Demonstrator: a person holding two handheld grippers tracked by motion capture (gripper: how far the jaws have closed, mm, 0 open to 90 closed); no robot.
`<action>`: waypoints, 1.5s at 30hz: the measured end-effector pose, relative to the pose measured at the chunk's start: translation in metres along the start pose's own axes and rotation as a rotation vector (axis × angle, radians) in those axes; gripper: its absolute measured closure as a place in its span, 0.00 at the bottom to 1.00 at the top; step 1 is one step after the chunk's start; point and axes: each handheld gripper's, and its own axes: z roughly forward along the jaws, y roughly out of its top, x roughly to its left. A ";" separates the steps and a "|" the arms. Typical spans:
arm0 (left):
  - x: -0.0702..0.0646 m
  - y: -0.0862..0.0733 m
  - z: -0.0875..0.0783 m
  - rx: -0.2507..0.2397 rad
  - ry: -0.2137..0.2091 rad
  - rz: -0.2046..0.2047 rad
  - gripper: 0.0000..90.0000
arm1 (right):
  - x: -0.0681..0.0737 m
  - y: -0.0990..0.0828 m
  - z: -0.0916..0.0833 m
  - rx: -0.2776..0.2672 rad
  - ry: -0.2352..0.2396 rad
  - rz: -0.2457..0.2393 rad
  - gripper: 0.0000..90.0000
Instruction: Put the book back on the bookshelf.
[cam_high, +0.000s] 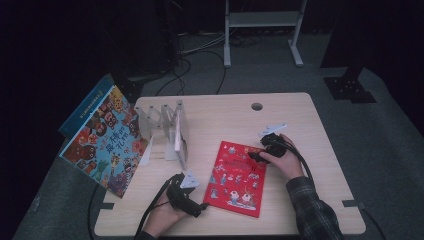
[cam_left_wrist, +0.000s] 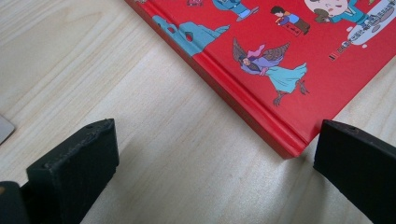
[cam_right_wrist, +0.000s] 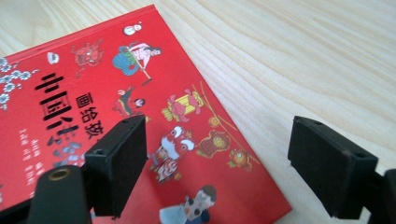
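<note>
Both grippers' jaws stand open, gripping nothing — the left gripper brackets a corner of the flat red illustrated hardcover book, the right gripper straddles its edge, cover partly cut off. Pale wooden table; dark room at twelve o'clock.

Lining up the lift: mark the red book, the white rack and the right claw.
red book (cam_high: 235, 185): high view, cover middle.
white rack (cam_high: 172, 131): high view, upright divider.
right claw (cam_high: 256, 153): high view, between its tips.
</note>
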 end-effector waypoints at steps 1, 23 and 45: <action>0.000 0.000 0.000 0.000 -0.001 -0.001 0.00 | -0.001 0.000 0.002 0.014 0.017 0.007 0.24; 0.016 -0.008 -0.009 -0.001 0.007 -0.048 0.00 | 0.005 -0.028 -0.011 0.006 0.112 0.026 0.22; 0.049 -0.016 -0.016 -0.028 0.038 -0.121 0.00 | 0.048 -0.063 -0.041 0.006 0.049 0.082 0.17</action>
